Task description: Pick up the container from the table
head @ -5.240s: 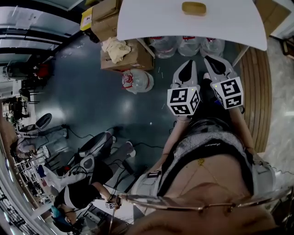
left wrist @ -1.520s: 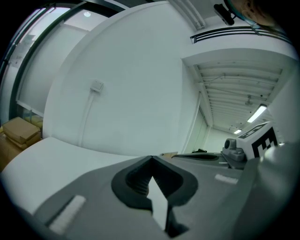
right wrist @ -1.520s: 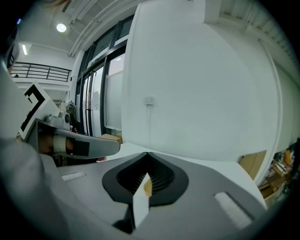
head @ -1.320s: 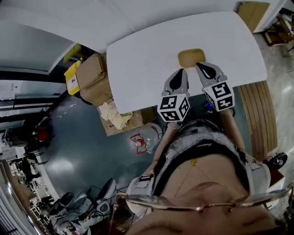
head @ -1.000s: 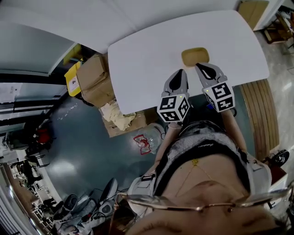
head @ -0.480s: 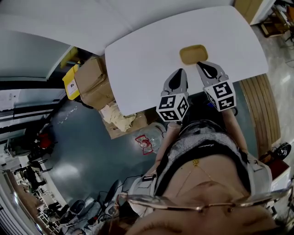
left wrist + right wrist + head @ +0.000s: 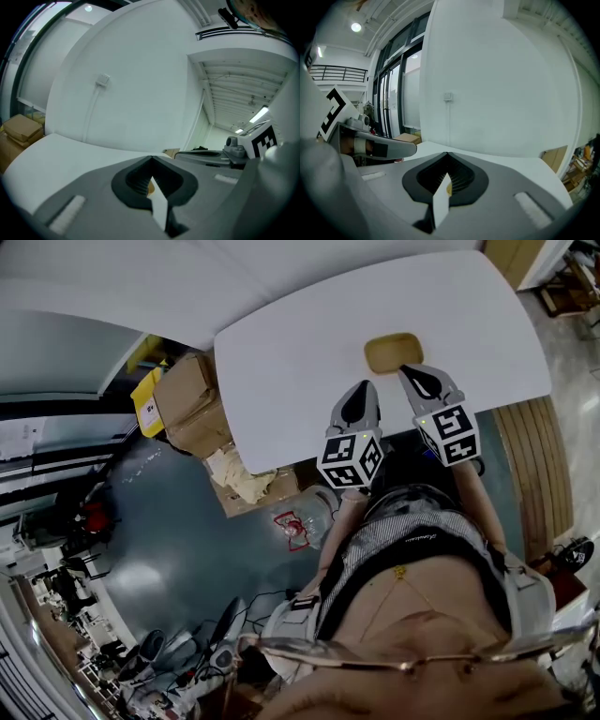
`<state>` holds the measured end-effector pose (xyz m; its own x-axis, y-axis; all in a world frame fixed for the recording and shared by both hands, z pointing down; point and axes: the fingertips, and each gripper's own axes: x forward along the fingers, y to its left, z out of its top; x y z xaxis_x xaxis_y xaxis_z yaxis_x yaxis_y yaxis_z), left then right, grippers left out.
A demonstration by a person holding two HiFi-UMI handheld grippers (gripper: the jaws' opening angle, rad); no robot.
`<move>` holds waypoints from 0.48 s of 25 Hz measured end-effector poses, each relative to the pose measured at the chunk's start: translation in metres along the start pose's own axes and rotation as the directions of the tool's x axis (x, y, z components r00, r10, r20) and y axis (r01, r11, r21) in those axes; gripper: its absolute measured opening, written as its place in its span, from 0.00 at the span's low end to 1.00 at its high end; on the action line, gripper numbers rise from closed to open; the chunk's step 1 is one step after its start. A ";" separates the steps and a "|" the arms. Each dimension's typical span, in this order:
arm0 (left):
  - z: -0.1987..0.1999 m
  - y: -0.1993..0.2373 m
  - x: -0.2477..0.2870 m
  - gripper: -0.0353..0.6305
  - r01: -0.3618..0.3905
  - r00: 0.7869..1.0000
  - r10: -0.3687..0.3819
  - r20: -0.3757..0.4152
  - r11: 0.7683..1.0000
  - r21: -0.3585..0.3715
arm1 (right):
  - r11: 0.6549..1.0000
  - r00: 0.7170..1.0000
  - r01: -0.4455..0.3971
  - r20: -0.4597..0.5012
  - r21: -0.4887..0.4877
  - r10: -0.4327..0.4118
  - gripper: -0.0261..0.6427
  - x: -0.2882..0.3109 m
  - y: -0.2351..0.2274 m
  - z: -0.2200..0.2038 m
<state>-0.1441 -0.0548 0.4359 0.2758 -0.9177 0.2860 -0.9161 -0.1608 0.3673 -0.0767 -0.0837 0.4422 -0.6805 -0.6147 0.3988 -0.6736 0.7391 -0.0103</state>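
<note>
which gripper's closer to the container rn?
Right. The right gripper has its tip by the container's near edge; the left gripper sits further back, off the container's left corner.

We look in head view from above own torso, steeply down onto table (image 7: pixel 281 343), with left gripper (image 7: pixel 360 392) and right gripper (image 7: pixel 411 373) well below. Gripper views ride low, close behind own jaws, facing across tabletop toward wall (image 7: pixel 140 93). All three share table; each gripper view catches other gripper at frame edge.
</note>
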 end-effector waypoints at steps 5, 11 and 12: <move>0.004 -0.015 0.024 0.05 -0.015 1.000 0.015 0.002 1.000 0.008 | 1.000 1.000 -0.008 -0.004 0.006 0.008 0.07 -0.003 -0.031 -0.003; 0.009 -0.033 0.049 0.05 -0.061 0.998 0.061 -0.001 0.998 0.001 | 0.999 0.999 -0.046 -0.017 -0.009 0.046 0.07 -0.006 -0.068 0.000; 0.012 -0.036 0.053 0.05 -0.069 0.998 0.069 0.000 0.998 0.005 | 0.998 0.998 -0.057 -0.018 -0.011 0.056 0.07 -0.006 -0.074 0.002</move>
<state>-0.0997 -0.1017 0.4273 0.2122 -0.9265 0.3108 -0.9343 -0.0991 0.3426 -0.0234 -0.1348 0.4383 -0.7121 -0.5668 0.4144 -0.6305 0.7758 -0.0224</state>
